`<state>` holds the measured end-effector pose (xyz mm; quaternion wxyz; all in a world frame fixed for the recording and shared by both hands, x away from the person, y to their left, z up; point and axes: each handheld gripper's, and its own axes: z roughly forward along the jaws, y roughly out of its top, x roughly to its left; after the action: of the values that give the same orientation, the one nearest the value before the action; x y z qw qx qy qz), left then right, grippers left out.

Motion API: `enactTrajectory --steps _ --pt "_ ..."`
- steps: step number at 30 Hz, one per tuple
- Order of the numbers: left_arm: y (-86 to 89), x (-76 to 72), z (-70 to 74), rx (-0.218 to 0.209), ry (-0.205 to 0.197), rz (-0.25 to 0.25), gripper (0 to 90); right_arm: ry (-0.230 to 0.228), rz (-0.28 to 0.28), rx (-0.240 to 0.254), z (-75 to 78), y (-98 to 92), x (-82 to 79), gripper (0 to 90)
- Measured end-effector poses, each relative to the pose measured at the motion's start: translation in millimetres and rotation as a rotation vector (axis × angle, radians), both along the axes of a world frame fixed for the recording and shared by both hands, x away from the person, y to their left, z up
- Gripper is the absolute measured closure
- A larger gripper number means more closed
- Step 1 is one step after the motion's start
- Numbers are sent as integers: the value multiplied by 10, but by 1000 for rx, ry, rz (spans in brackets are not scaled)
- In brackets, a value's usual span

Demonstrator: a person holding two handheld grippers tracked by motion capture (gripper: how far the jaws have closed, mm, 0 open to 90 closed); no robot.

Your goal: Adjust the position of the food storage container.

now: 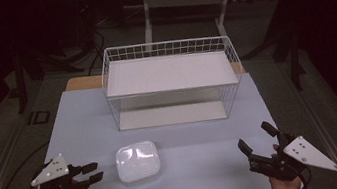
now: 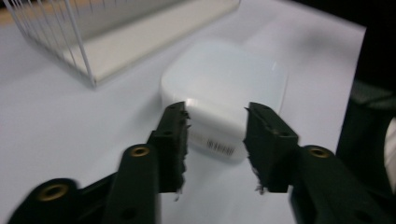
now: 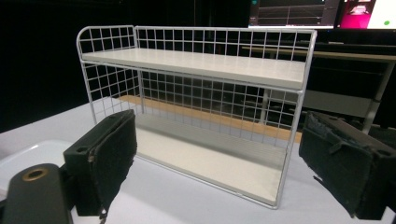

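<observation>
Label print (image 2: pixel 218 146) on container (image 2: pixel 224 88) is unreadable.

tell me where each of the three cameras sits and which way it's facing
High view: fixed above the person's side, looking forward and down at the table, wire shelf and white container; both hands and the left gripper and right gripper enter from the bottom.
Left gripper view: rides the left gripper, facing the container between its open jaws.
Right gripper view: rides the right gripper, facing the shelf front-on.
Shared: all three show the shelf and container.
</observation>
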<state>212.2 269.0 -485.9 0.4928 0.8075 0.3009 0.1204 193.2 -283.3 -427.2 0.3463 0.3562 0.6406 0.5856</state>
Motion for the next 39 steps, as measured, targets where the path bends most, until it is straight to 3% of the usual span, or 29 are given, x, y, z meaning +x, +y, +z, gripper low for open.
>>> enactTrajectory --steps 1,2,3,4,5,6,9,14,23,34,39 --pt "-9 16 -45 16 15 -6 604 0 0 0 0 0 0 111" --pt "-17 34 -89 30 31 -17 688 1 2 -5 -20 7 13 112" --pt "-33 53 -136 46 47 -15 688 1 2 -5 -20 7 13 112" --pt "-61 94 -223 83 79 -27 772 5 5 -7 -34 16 22 112" --pt "-61 94 -223 83 79 -27 778 5 5 -7 -34 16 22 112" --pt "-97 131 -303 106 109 -36 813 10 6 -14 -42 23 25 112" --pt "-145 162 -367 132 121 -46 881 11 9 -21 -50 34 25 112" --pt "-300 252 -471 184 136 -89 891 9 15 -26 -59 48 23 113" --pt "-458 370 -494 201 134 -106 892 16 19 -33 -76 51 24 114" --pt "-643 512 -451 193 99 -86 892 15 23 -33 -73 44 22 114" --pt "-632 574 -433 188 95 -72 892 20 24 -35 -79 37 23 114"
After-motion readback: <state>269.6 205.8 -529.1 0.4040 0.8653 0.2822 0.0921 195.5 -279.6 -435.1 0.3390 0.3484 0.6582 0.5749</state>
